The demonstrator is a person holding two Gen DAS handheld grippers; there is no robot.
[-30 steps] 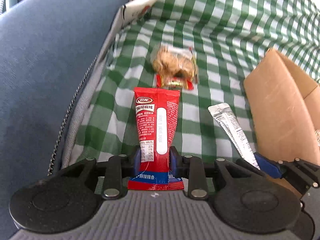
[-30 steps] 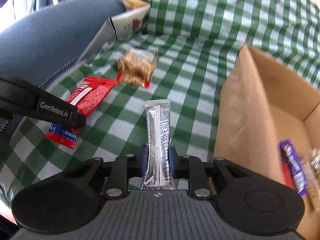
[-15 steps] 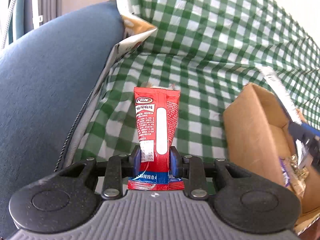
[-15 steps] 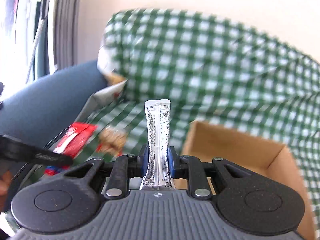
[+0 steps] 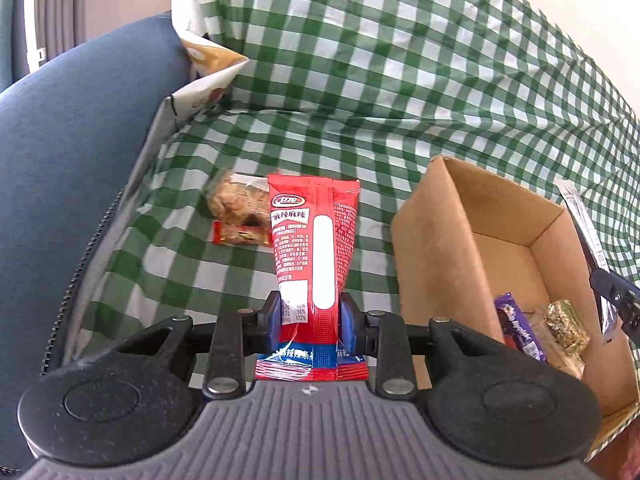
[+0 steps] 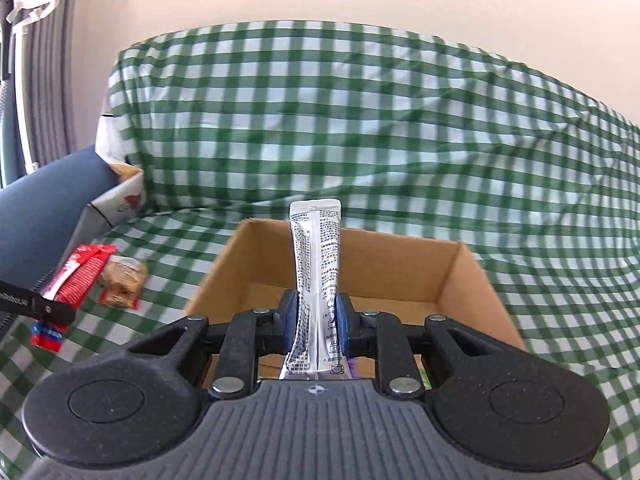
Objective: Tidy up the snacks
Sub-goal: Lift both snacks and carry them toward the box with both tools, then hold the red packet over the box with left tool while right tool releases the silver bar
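My left gripper (image 5: 310, 316) is shut on a red snack packet (image 5: 316, 248), held above the green checked cloth left of the cardboard box (image 5: 436, 248). My right gripper (image 6: 316, 320) is shut on a silver stick sachet (image 6: 318, 264), held over the box (image 6: 460, 276); that sachet also shows at the right edge of the left wrist view (image 5: 584, 224). Inside the box lie a purple bar (image 5: 520, 328) and a clear-wrapped granola bar (image 5: 568, 324). A clear bag of brown snacks (image 5: 240, 212) lies on the cloth behind the red packet; it also shows in the right wrist view (image 6: 122, 280).
A blue sofa arm (image 5: 68, 168) rises on the left. A white and tan bag (image 5: 208, 80) leans in the back corner. The checked sofa back (image 6: 360, 120) stands behind the box.
Both grippers have lifted their packets off the cloth. The right gripper has carried the silver sachet right and over the box. The left gripper has risen and pulled back with the red packet.
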